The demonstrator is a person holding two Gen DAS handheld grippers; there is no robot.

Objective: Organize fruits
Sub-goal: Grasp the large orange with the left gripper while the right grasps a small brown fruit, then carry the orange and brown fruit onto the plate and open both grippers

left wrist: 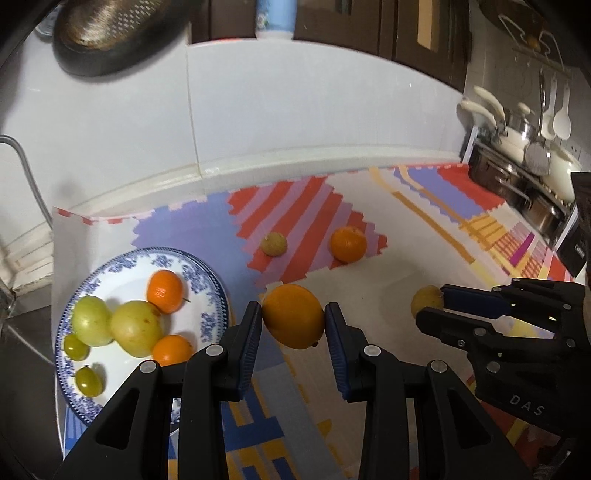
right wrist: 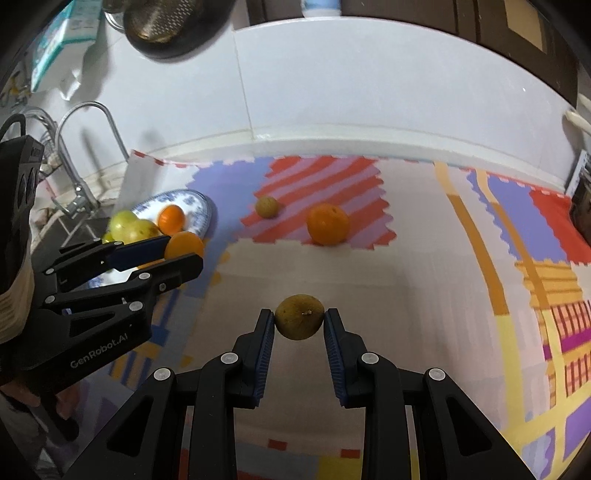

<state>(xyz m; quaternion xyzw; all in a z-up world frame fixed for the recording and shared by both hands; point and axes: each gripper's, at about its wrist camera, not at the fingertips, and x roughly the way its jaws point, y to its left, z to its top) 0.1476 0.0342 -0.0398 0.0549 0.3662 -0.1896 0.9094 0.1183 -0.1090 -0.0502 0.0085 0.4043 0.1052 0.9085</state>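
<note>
My left gripper (left wrist: 293, 317) is shut on a large orange (left wrist: 293, 316), held above the patterned mat just right of the blue-and-white plate (left wrist: 207, 273). The plate holds two small oranges, two green-yellow fruits and two grapes. My right gripper (right wrist: 299, 319) is shut on a small brownish-yellow fruit (right wrist: 299, 316), lifted off the mat. In the left wrist view the right gripper (left wrist: 430, 304) shows at the right with that fruit (left wrist: 426, 301). In the right wrist view the left gripper (right wrist: 184, 251) shows at the left with the orange (right wrist: 184, 244). A loose orange (right wrist: 328, 224) and a small brownish fruit (right wrist: 266, 206) lie on the red-striped patch.
White tiled wall (left wrist: 295, 110) runs along the back of the counter. A faucet (right wrist: 88, 155) and sink are left of the plate (right wrist: 192, 201). Pots and hanging utensils (left wrist: 532, 147) stand at the far right. A dark colander (left wrist: 110, 33) hangs top left.
</note>
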